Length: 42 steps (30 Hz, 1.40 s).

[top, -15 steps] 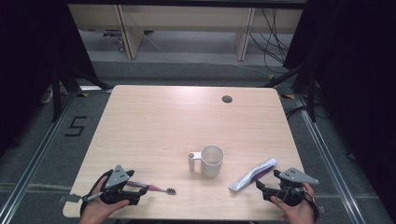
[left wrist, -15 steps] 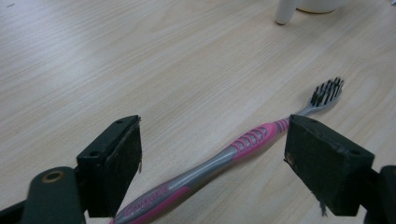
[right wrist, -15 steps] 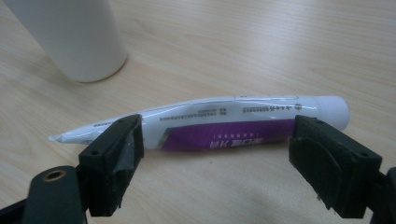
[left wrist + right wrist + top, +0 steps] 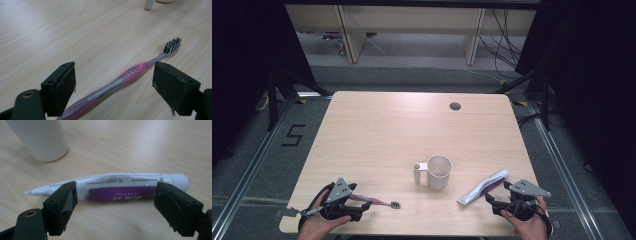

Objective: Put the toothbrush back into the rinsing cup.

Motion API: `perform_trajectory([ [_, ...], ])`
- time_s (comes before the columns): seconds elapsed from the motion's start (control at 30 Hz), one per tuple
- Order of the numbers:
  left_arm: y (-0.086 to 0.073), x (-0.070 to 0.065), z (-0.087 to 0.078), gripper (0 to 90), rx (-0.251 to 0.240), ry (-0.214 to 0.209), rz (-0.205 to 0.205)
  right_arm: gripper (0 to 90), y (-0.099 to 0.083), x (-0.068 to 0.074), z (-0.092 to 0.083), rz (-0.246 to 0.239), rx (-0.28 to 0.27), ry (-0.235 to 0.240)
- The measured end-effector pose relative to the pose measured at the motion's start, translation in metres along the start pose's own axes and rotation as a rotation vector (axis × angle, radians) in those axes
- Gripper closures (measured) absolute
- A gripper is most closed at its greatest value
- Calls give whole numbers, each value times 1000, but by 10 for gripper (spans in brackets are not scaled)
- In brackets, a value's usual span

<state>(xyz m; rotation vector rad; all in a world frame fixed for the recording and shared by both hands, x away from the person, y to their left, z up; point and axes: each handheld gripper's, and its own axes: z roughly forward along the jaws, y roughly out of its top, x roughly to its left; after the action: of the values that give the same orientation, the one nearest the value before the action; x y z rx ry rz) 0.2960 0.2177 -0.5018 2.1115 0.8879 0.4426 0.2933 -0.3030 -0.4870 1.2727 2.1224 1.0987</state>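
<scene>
The pink-and-grey plastic toothbrush [image 4: 125, 77] lay flat on the pale wood-grain desk [image 4: 402, 130] near its front left corner, handle toward the person, black bristles aimed at the white ceramic mug [image 4: 438, 172] in the middle. The left gripper [image 4: 362, 206] sat right over the handle end, jaws spread wide on either side of it and not touching it, so nothing was gripped there. Looked like the reach-in step, just ahead of a grab. Over on the other side, the white-and-purple toothpaste tube [image 4: 117, 187] was lying crosswise near the front right of the desk, crimped end toward the mug and cap end pointing away. The right gripper [image 4: 496, 201] had its jaws wide apart too, bracketing the tube's length without pinching it.

Best guess on the next move: the left jaws needed to settle lower around the ribbed pink grip section and squeeze, since the handle is thin and could roll or skid on that smooth wood. The right one probably wanted a turn of the hand so the jaws closed across the tube's width, not along it. The tube looked fairly full and soft, so a gentle pinch seemed wise.
</scene>
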Motion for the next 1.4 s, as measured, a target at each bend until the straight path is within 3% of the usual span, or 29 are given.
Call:
perform_trajectory([
  [0.13, 1, -1, 0, 163, -9, -3, -7, 198, 0, 0, 1, -12, -11, 4],
  [0.27, 2, -2, -1, 155, -11, -17, 28, 199, 0, 0, 1, -16, -9, 1],
  [0.3, 1, -3, 0, 155, -1, -23, 59, 199, 0, 0, 1, -17, -6, 1],
  [0.37, 1, -6, 2, 156, 5, -25, 75, 200, 0, 1, 2, -18, 14, 14],
  [0.47, 4, -9, 3, 173, 32, -27, 150, 200, 0, 1, 2, -11, 4, 14],
  [0.5, 4, -9, 3, 199, 32, -27, 150, 200, 0, 1, 2, -9, 3, 14],
  [0.53, 7, -10, 3, 214, 36, -35, 193, 200, 0, 1, 2, -16, 8, 16],
  [0.67, 9, -13, 6, 261, 42, -41, 225, 201, 0, 1, 2, -18, 8, 14],
  [0.7, 10, -14, 8, 294, 67, -60, 255, 203, 0, 1, 2, -13, 11, 15],
  [0.73, 10, -14, 8, 304, 67, -60, 255, 203, 0, 1, 2, -13, 11, 15],
  [0.77, 12, -14, 9, 308, 105, -67, 274, 204, 0, 2, 3, -18, 6, 15],
  [0.9, 16, -13, 11, 341, 122, -68, 296, 204, 0, 1, 3, -21, 12, 11],
  [1.07, 23, -11, 17, 427, 184, -101, 314, 204, 0, 2, 4, -19, 9, 17],
  [1.4, 33, -5, 21, 526, 284, -135, 320, 204, 0, 2, 3, -10, 15, 13],
])
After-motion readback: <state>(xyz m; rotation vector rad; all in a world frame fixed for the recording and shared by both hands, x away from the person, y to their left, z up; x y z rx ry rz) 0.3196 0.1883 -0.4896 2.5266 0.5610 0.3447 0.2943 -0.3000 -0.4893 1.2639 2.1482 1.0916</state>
